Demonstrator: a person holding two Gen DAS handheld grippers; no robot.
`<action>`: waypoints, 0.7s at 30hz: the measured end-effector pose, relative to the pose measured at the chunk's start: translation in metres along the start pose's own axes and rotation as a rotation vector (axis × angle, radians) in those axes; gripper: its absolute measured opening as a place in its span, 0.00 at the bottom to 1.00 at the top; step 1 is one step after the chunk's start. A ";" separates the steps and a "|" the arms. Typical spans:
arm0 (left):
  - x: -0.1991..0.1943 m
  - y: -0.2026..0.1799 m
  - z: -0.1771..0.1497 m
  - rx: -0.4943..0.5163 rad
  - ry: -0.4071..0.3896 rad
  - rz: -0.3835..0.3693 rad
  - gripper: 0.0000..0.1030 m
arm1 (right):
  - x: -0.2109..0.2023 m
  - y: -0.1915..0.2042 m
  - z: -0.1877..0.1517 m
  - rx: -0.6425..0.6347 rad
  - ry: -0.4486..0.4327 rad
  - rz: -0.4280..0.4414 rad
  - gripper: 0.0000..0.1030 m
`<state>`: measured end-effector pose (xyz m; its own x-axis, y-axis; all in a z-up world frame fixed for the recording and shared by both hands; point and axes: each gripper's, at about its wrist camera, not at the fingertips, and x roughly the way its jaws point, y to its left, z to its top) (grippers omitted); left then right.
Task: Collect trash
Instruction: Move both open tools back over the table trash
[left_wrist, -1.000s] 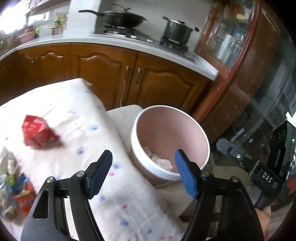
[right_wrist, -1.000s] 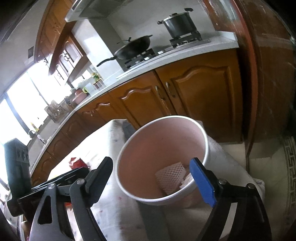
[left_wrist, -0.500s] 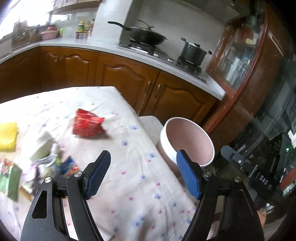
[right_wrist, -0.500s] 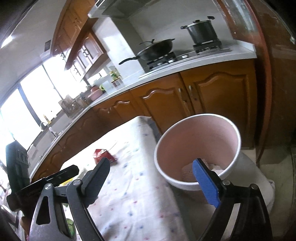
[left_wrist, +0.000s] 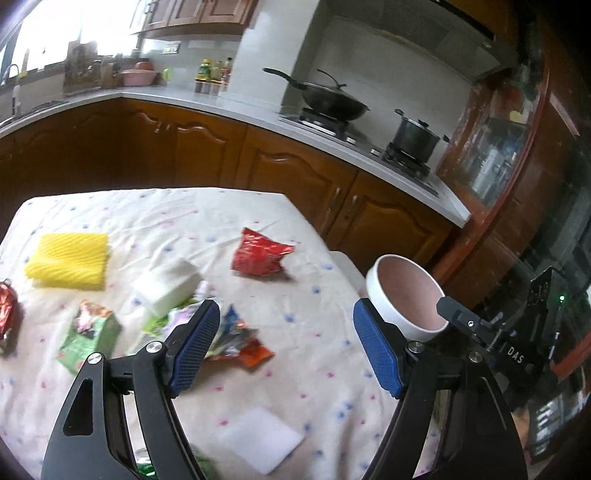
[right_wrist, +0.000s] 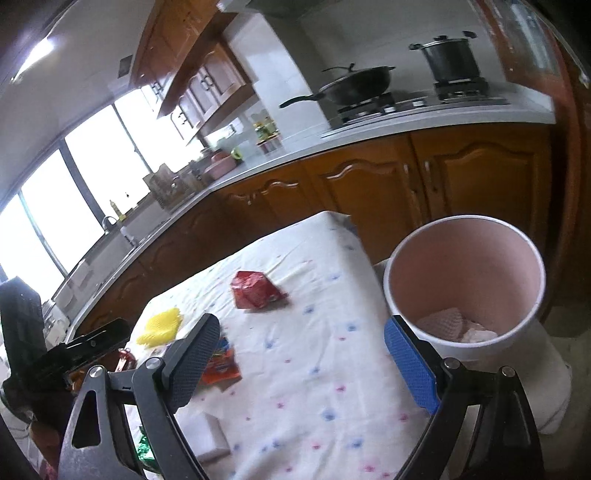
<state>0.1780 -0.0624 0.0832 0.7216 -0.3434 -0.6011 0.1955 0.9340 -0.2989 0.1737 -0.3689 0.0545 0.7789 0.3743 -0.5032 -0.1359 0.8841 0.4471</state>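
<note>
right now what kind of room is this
A home kitchen, most likely: a wok and a lidded pot sit on a gas hob, with wooden cabinets below the counter. Snack wrappers litter a cloth-covered table beside a pink bin.

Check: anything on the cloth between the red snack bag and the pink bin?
Nothing: bare tablecloth between red snack bag and pink bin, clearest in the right wrist view.

A white dotted cloth tablecloth (left_wrist: 295, 369) looks matt. The crumpled red foil wrapper (left_wrist: 261, 252) is glossy. The brown wooden cabinets (left_wrist: 295, 177) shine.

Open cloth (left_wrist: 303, 347) beside bin (left_wrist: 406, 291)
</note>
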 end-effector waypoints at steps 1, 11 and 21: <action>-0.002 0.004 -0.001 -0.004 -0.001 0.008 0.74 | 0.003 0.005 0.000 -0.010 0.003 0.007 0.89; -0.009 0.054 -0.013 -0.017 0.017 0.097 0.74 | 0.027 0.038 -0.004 -0.076 0.034 0.053 0.89; 0.003 0.077 -0.016 -0.011 0.043 0.112 0.74 | 0.055 0.067 -0.006 -0.156 0.043 0.070 0.89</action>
<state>0.1846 0.0065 0.0463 0.7093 -0.2414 -0.6623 0.1080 0.9657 -0.2362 0.2036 -0.2873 0.0522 0.7375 0.4453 -0.5078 -0.2851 0.8868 0.3637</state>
